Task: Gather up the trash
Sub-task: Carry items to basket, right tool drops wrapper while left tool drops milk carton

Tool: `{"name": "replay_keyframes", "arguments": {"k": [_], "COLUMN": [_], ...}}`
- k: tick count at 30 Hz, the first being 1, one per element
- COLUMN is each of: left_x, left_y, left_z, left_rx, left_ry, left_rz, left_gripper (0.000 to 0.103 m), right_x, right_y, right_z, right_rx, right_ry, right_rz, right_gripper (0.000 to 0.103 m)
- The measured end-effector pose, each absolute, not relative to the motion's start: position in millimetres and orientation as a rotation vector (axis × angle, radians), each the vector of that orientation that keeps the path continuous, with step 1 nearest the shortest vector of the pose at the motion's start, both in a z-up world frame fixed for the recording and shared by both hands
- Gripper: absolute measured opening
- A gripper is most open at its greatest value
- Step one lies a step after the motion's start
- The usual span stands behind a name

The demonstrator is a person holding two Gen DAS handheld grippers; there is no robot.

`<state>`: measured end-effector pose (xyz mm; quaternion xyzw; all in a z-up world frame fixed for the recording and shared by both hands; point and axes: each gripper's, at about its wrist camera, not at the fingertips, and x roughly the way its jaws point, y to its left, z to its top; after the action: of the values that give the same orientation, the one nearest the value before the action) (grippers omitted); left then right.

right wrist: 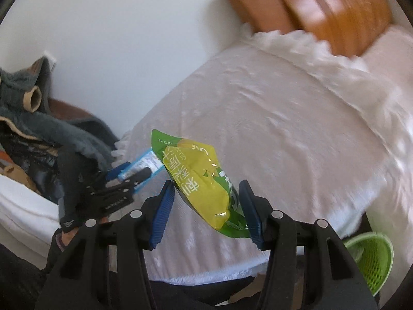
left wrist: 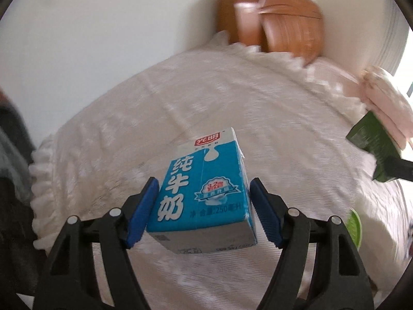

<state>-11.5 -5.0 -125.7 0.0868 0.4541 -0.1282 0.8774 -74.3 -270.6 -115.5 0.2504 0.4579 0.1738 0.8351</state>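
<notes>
Above bed (left wrist: 232, 98), between blue pads of left gripper (left wrist: 204, 206): 1 blue milk carton (left wrist: 204, 186), lifted off white lace cover, gripped across its 2 narrow sides. Judged stiff paperboard, light if empty, crushable; best held across flat faces at mid-body. Right gripper (right wrist: 206, 209): clamped on 1 green-yellow snack pouch (right wrist: 204, 178). Judged soft, crinkly, slippery film, near weightless; pinch flat body, not edge. Likely destination: green mesh basket (right wrist: 371, 261), on floor beside bed corner. Beyond: wooden headboard (right wrist: 335, 7), grey clothing pile (right wrist: 38, 124).
</notes>
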Motion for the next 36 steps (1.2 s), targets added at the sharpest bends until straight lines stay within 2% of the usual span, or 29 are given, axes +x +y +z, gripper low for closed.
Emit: {"name": "replay_keyframes", "arguments": {"k": [10, 18, 35, 36], "left_x": [-68, -119, -134, -135], "left_y": [-139, -227, -266, -268], "left_z": [-96, -101, -115, -116], "left_rx": [0.284, 0.399, 0.455, 0.461], "left_ry": [0.884, 0.891, 0.924, 0.925], "left_rz": [-0.688, -0.901, -0.933, -0.937], "left_gripper": [0.070, 0.070, 0.070, 0.070], "right_x": [-200, -262, -272, -273], "right_y": [-370, -432, -460, -460], "right_z": [-118, -167, -182, -183], "right_rx": [0.551, 0.644, 0.660, 0.655], "right_ry": [0.934, 0.964, 0.968, 0.977], "right_rz": [-0.085, -0.308, -0.340, -0.370], "right_gripper": [0.052, 0.052, 0.053, 0.059]}}
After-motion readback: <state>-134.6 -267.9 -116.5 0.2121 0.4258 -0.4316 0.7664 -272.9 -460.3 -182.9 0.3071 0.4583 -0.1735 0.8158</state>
